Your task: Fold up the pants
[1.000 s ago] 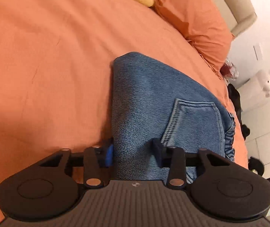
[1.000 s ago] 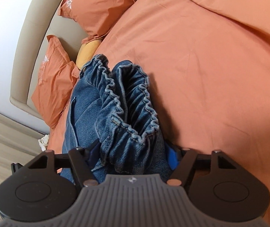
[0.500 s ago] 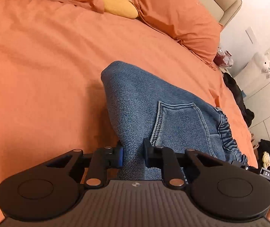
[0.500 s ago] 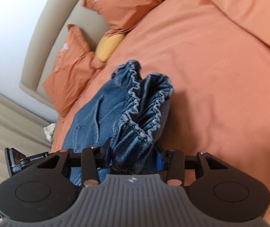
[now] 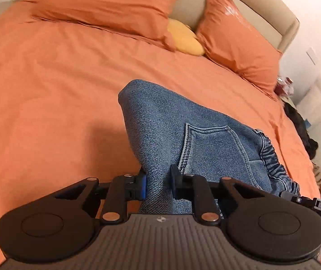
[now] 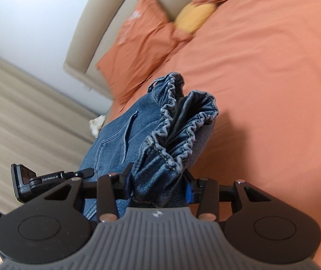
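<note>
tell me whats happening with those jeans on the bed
A person holding a two-finger gripper in each hand is folding a pair of blue denim pants over an orange bedsheet. The left gripper is shut on a folded edge of the denim near the back pocket. The right gripper is shut on the bunched elastic waistband. The pants look lifted and doubled over, not yet laid flat. Orange pillows and a yellow cushion sit by the headboard.

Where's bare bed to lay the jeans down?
Bare duvet spreads left of the jeans, up to the orange pillows. Right view: open duvet on the waistband's far side. Crowded at the headboard: pillows, yellow cushion. Both grippers clamp denim.
</note>
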A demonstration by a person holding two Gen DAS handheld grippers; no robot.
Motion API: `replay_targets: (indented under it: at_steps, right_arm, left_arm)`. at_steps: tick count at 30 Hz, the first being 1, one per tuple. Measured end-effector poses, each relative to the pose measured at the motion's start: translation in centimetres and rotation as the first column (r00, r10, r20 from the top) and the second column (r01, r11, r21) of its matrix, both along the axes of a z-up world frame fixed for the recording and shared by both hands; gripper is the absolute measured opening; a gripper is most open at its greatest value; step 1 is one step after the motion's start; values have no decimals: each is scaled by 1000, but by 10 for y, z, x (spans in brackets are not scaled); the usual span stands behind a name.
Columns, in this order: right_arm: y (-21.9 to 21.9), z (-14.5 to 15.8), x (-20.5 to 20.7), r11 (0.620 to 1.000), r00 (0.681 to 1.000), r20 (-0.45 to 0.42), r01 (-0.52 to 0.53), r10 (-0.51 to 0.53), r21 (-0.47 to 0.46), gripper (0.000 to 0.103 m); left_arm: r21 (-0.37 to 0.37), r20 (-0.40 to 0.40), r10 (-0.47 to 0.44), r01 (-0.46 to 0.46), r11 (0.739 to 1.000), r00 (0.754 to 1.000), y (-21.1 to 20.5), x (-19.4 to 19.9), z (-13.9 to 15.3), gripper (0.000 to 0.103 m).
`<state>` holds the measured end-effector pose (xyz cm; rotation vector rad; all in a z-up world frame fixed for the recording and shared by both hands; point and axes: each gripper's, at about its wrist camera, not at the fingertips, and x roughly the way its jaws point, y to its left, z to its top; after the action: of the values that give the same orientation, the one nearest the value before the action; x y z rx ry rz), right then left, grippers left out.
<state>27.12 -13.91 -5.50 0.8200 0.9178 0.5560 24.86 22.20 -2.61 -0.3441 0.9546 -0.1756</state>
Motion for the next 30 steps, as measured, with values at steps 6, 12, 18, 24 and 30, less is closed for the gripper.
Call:
replay_targets:
  at_steps: [6,12,18,24,30]
  right_arm:
    - [72,-1,-4,998,998,1,-59,59,3,39]
    - [122,-18,5,995,995,-25,-97,97,-9,39]
    - [154,-33,5,989,991,-13,-132,132,-62,39]
    - [171,-57,9,985,989,-60,-143,138,-96,39]
    - [180,-80,12,983,986,-117,-131,116,-129,40]
  left_arm:
    - [23,-2,60,-60,998,998,57,-23,-3,21]
    - [-6,-40,101,-102,995,994,110,-29,-23,21]
    - [-20,-56,105,-107,994,993,140,-24,-51,21]
    - [-28,-75,69,-71,997,995,152,-20,-83,21]
    - [-44,-85,48,-51,998,995,163,-30,-106,23]
